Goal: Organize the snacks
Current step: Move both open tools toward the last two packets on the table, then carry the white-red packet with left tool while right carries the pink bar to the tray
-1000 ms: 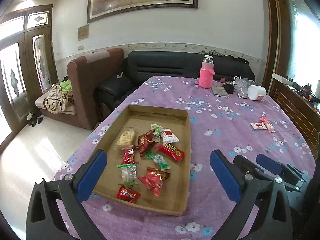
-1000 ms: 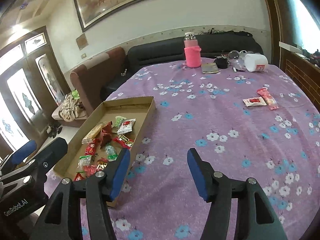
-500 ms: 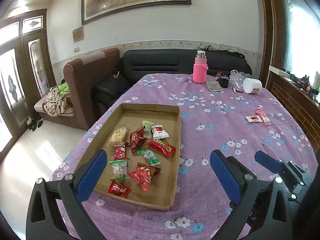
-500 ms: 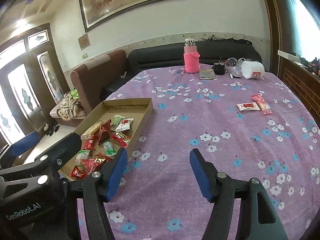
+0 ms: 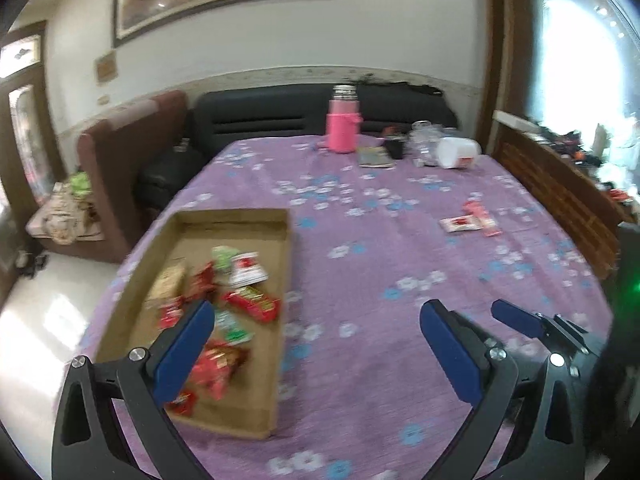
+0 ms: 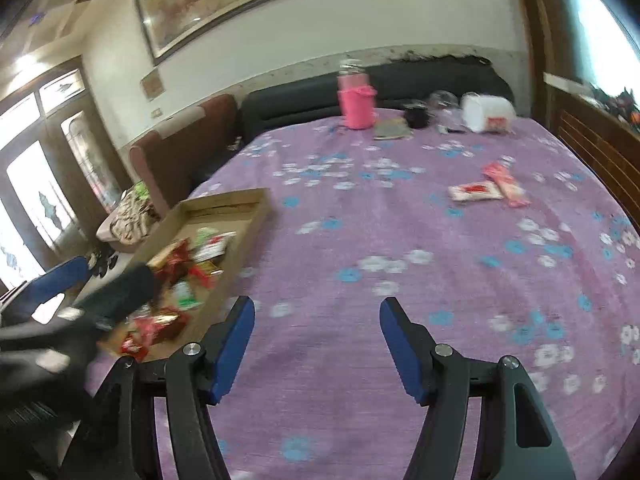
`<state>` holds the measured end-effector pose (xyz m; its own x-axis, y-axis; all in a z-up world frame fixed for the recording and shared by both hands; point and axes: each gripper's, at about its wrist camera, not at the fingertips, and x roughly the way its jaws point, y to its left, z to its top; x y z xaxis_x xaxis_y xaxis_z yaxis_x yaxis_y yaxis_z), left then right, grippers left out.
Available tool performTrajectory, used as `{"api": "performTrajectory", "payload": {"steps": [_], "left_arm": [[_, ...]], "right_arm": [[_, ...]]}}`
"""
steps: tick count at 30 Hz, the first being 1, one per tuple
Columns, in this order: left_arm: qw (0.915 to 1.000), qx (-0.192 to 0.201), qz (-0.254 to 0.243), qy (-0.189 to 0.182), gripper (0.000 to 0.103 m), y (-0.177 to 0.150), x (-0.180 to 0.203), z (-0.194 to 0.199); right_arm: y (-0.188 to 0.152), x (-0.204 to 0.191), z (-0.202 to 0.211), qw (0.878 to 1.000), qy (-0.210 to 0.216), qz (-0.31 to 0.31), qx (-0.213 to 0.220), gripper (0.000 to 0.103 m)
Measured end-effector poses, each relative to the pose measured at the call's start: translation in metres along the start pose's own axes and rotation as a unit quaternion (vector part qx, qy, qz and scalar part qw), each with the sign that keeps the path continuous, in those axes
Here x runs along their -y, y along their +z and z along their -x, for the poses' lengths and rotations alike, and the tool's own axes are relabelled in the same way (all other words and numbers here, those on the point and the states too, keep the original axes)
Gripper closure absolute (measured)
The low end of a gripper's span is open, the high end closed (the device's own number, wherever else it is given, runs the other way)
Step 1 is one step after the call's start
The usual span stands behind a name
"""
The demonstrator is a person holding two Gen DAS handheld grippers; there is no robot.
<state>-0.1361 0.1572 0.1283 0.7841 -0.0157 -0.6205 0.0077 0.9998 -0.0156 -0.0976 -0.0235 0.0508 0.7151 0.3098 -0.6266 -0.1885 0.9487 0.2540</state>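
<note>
Snacks (image 5: 224,300) lie heaped in the cardboard box (image 5: 286,264) on the left part of the tabletop (image 5: 360,240), which wears a purple cloth with small flowers. Most of them are red wrappers, with a few green ones and a white packet mixed in; the blur hides finer detail. My left hand-held gripper (image 5: 316,328) hangs above the box's near right corner with its blue fingers spread wide and nothing between them. Just right of it, my right hand-held gripper (image 6: 316,336) hovers over bare cloth, likewise spread and holding nothing. Farther right and well apart from the box, a white packet with red print (image 6: 474,191) lies touching a pink packet (image 6: 506,184). At the far edge stand a pink bottle (image 5: 342,124), a dark little object and a white tub (image 5: 458,153) on its side.
</note>
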Motion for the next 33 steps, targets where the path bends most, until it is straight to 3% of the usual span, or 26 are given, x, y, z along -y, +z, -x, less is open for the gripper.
{"api": "performTrajectory", "payload": {"steps": [4,7,10,15,21,23,24,29,33], "left_arm": [[0.9980,-0.017,0.005,-0.061,0.000,0.017,0.016,-0.021],[0.9947,-0.032,0.010,-0.097,0.000,0.024,0.031,-0.043],[0.9905,-0.052,0.011,-0.127,0.000,0.035,0.047,-0.071],[0.9854,-0.062,-0.006,-0.158,0.001,0.055,0.070,-0.113],[0.9731,-0.084,-0.090,-0.194,0.001,0.083,0.116,-0.180],[0.9686,-0.102,-0.111,-0.197,0.001,0.089,0.133,-0.206],[0.9667,-0.106,-0.118,-0.201,0.001,0.090,0.138,-0.212],[0.9551,-0.125,-0.174,-0.204,0.001,0.093,0.181,-0.257],[0.9408,-0.141,-0.219,-0.217,0.001,0.092,0.212,-0.286]], "right_arm": [[0.023,0.089,-0.008,0.997,-0.040,-0.058,-0.027,0.034],[0.048,0.142,-0.021,0.994,-0.075,-0.068,-0.027,0.034],[0.079,0.182,-0.044,0.993,-0.069,-0.094,-0.033,0.034],[0.121,0.201,-0.100,0.992,-0.096,-0.067,-0.050,0.034],[0.139,0.209,-0.161,0.990,-0.105,-0.052,-0.083,0.035],[0.141,0.214,-0.169,0.989,-0.109,-0.050,-0.085,0.052],[0.141,0.218,-0.173,0.988,-0.108,-0.052,-0.093,0.078],[0.135,0.227,-0.165,0.989,-0.101,-0.057,-0.091,0.079],[0.121,0.237,-0.135,0.990,-0.091,-0.081,-0.077,0.079]]}}
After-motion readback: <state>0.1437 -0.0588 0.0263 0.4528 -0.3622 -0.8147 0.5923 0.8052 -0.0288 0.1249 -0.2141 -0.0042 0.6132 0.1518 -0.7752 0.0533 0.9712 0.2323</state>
